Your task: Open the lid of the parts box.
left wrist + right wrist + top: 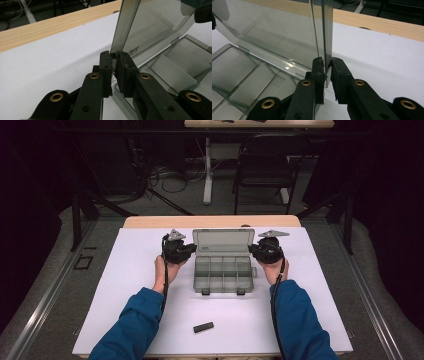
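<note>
Toward the far edge of the tabletop (150, 320), about midway along it, sits the clear grey compartment box (223, 274), its base flat on the white surface and its lid (222, 242) standing open, nearly upright at the back. I've got my left gripper (192, 251) on the lid's left edge and my right gripper (251, 251) on its right edge, one hand on each side of the box.

From the left gripper view, my jaws are clenched on the lid's side edge (125, 27) low down, close to the hinge; the thin smoky panel rises straight up out from between the two black pads. The divided tray (175, 70) lies to the right of them.

From the right gripper view it's the same story on the other side: jaws clamped on the lid's edge (327, 30), again near the bottom corner, with the compartments (239, 72) spreading away to the left and holding nothing that I can see.

Back toward the near edge of the tabletop, well apart from the box and between my two blue sleeves, a small black block (203, 327) lies flat on the white surface. A strip of bare wood (150, 221) shows along the far edge.
</note>
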